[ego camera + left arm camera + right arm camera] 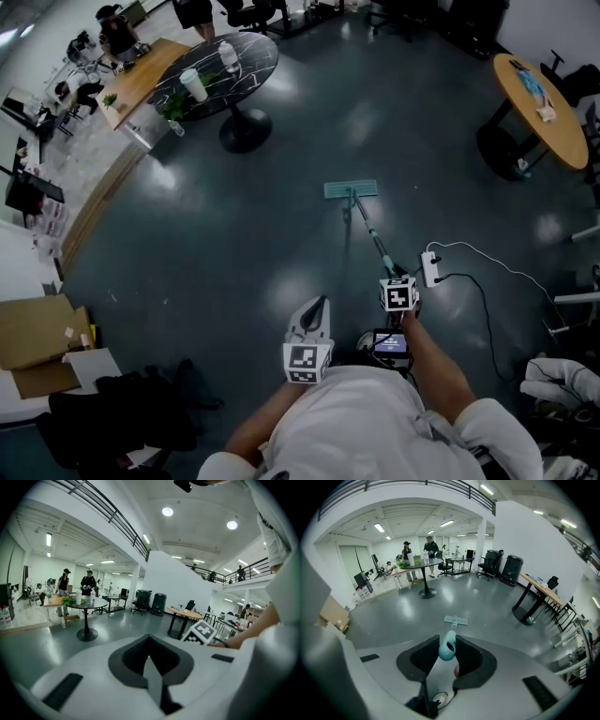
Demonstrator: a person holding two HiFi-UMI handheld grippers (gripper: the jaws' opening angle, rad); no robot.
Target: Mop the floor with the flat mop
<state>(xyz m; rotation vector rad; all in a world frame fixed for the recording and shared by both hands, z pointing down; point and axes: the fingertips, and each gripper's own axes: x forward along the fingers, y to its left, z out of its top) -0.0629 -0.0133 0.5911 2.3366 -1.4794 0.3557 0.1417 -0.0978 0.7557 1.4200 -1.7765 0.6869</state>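
The flat mop lies with its teal head [351,189] flat on the dark grey floor ahead of me, and its thin handle [373,236] slants back to my right gripper [398,293]. In the right gripper view the jaws are shut on the handle's teal end [447,648], with the mop head [455,619] straight beyond my right gripper [447,641]. My left gripper [309,342] hangs beside it to the left, apart from the mop. In its own view my left gripper [149,641] has its jaws together with nothing between them.
A white power strip [430,268] with trailing cables lies on the floor just right of the handle. A round black table [220,66] stands far left, a wooden round table [534,103] far right. Cardboard boxes [33,342] and a black bag [112,412] sit at my left.
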